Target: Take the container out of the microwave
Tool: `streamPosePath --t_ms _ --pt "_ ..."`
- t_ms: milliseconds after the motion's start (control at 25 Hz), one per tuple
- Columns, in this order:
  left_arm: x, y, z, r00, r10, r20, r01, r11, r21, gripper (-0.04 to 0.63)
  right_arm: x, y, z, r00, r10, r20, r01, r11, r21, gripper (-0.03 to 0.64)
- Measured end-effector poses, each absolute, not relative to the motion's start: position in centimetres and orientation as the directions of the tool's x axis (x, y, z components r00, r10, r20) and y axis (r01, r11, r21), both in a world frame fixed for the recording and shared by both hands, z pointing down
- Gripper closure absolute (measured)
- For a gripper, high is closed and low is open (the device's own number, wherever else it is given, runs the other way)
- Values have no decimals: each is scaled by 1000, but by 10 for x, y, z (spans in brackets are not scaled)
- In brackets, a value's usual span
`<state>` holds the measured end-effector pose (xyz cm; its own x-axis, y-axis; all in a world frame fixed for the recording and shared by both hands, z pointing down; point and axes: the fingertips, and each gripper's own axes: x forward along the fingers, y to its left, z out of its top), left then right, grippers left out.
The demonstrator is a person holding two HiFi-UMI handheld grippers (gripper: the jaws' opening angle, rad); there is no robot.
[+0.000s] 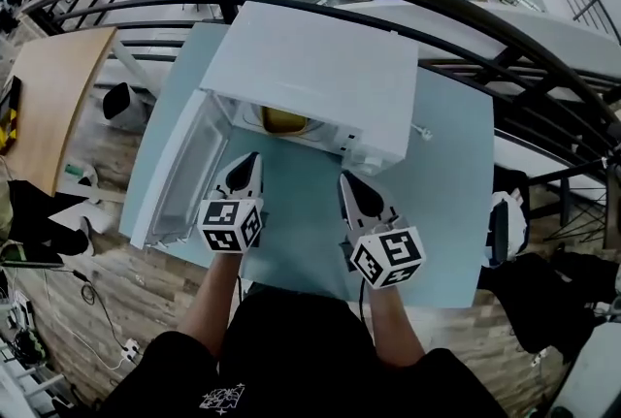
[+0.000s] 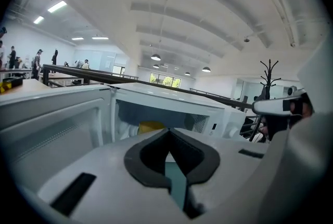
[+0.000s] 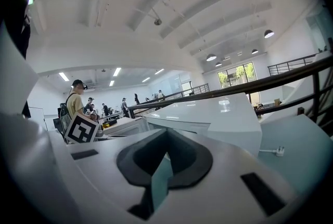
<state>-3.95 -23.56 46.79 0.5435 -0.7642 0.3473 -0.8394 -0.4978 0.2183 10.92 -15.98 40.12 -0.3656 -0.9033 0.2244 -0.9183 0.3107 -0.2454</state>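
Observation:
A white microwave [image 1: 310, 67] stands on a light blue table [image 1: 446, 174], its door [image 1: 175, 176] swung open to the left. Inside the cavity sits a yellow container [image 1: 283, 122], partly hidden by the top edge; the left gripper view shows the same container [image 2: 151, 127] just beyond the jaw tips. My left gripper [image 1: 254, 157] is shut and empty, pointing at the opening from just in front of it. To the right, my right gripper [image 1: 343, 176] is also shut with nothing in it, in front of the microwave's control side [image 3: 208, 119].
A black curved railing [image 1: 466, 14] runs behind and to the right of the table. The microwave's plug [image 1: 424, 133] lies on the table at the right. A wooden table [image 1: 49, 96] stands at the left. The open door [image 2: 52, 124] fills the space left of my left gripper.

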Motion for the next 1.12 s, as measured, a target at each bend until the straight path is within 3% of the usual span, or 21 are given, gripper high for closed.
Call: streamPosePath --t_ms 1120 --pt "-33 -330 551 552 -688 470 -834 -460 306 586 65 -238 470 -336 -881 333 -932 259 -255 611"
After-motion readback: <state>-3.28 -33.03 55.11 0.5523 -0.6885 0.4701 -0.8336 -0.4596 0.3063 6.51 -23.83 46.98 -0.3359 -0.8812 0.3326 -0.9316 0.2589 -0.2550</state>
